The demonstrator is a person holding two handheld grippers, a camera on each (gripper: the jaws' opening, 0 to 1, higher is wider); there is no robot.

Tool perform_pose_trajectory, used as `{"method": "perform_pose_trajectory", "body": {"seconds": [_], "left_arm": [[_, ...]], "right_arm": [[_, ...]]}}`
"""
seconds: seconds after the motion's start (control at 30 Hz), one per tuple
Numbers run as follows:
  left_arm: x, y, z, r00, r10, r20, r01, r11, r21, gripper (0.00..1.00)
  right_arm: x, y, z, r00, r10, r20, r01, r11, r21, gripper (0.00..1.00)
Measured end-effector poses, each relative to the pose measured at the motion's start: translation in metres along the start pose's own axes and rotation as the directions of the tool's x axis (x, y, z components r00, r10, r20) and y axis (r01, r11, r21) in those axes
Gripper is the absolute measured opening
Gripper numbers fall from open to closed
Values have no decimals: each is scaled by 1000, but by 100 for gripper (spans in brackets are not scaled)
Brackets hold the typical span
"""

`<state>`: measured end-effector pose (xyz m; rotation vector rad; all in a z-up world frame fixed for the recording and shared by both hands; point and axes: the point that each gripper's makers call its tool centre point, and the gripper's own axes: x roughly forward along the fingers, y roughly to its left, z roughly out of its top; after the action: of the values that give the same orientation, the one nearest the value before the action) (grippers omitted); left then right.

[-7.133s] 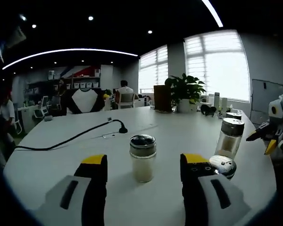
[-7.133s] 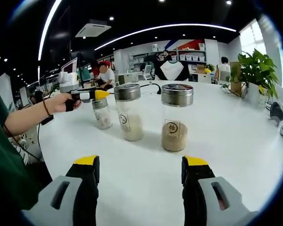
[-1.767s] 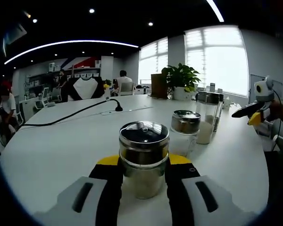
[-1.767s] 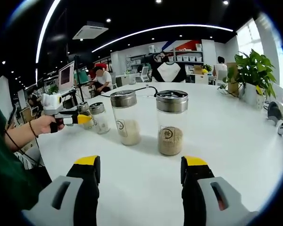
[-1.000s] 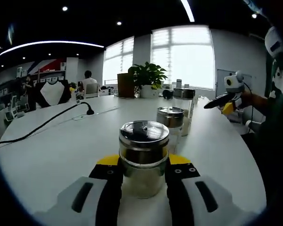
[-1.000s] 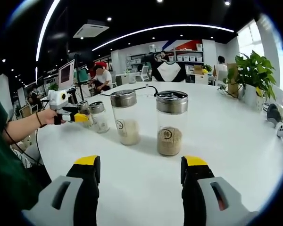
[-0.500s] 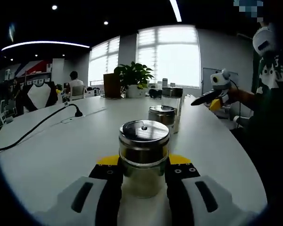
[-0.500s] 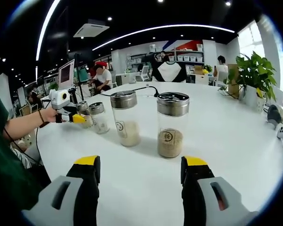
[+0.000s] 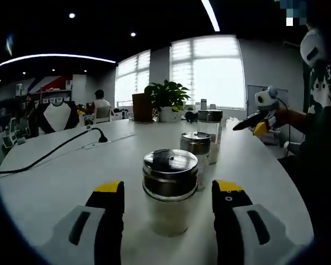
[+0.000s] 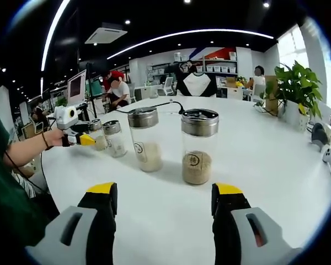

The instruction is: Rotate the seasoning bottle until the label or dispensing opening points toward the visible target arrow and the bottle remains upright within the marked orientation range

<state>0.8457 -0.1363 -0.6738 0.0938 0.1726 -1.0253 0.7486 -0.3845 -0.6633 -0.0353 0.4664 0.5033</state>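
A short glass seasoning bottle (image 9: 170,193) with a steel shaker lid and pale contents stands upright on the white table (image 9: 49,182). My left gripper (image 9: 168,189) is open, its yellow-tipped jaws standing apart on either side of the bottle. In the right gripper view that left gripper (image 10: 86,139), held by a hand, sits beside the same small bottle (image 10: 99,139). My right gripper (image 10: 164,190) is open and holds nothing; it hangs short of a tall bottle with brown contents (image 10: 198,146). The left gripper view catches the right gripper (image 9: 260,119) at far right.
More bottles stand in a row: a small one (image 10: 114,138) and a tall white-filled one (image 10: 144,139). A black cable (image 9: 55,152) crosses the table. A potted plant (image 9: 166,98) sits at the far edge. A person's arm (image 10: 22,154) enters from the left.
My left gripper's jaws have opened and let go of the short bottle, which stands on the table; the view has turned slightly. The right gripper has stayed put.
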Motion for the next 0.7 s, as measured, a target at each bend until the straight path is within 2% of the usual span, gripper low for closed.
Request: {"method": "perform_pose_trajectory", "body": {"seconds": [0.03, 0.1, 0.17, 0.2, 0.3, 0.4, 0.43, 0.47, 0.5, 0.57, 0.63, 0.7], "left_arm": [[-1, -1, 2, 1000, 15, 15, -15, 1000, -7, 66], [-5, 4, 4, 995, 93, 28, -92, 995, -41, 66], [-9, 7, -3, 988, 152, -14, -152, 988, -35, 66], [-9, 3, -2, 989, 148, -13, -148, 989, -17, 66], [-14, 3, 7, 972, 234, 34, -231, 971, -58, 65], [-18, 6, 9, 953, 301, 28, -299, 953, -57, 63], [-18, 5, 19, 946, 312, 83, -305, 948, -88, 62], [-19, 5, 24, 942, 318, 109, -309, 947, -93, 64], [-20, 6, 23, 936, 338, 93, -329, 939, -102, 65], [-22, 7, 19, 928, 369, 50, -368, 929, -25, 66], [-21, 5, 18, 925, 376, 49, -374, 926, -51, 65], [-24, 9, 12, 906, 423, 28, -417, 902, -110, 64]], "right_arm": [[0, 0, 0, 1000, 0, 0, 0, 1000, -1, 70], [0, 0, -1, 1000, 2, -2, -2, 1000, -3, 70], [-1, -1, -1, 1000, -1, -1, 1, 1000, 0, 70], [-1, -2, 0, 1000, -2, 1, 2, 1000, 4, 70], [-1, -2, 1, 1000, -1, 5, 1, 1000, 3, 70], [-1, 0, 1, 1000, 8, 9, -8, 1000, -1, 70], [-1, 2, 2, 1000, 13, 14, -13, 1000, -2, 70], [-1, 3, 2, 1000, 16, 15, -16, 1000, -3, 70], [-1, 4, 3, 1000, 19, 16, -19, 1000, -8, 70], [0, 4, 3, 1000, 15, 13, -15, 1000, -10, 70], [1, 4, 3, 1000, 16, 14, -16, 1000, -1, 70], [1, 3, 3, 1000, 16, 13, -16, 1000, 0, 70]]}}
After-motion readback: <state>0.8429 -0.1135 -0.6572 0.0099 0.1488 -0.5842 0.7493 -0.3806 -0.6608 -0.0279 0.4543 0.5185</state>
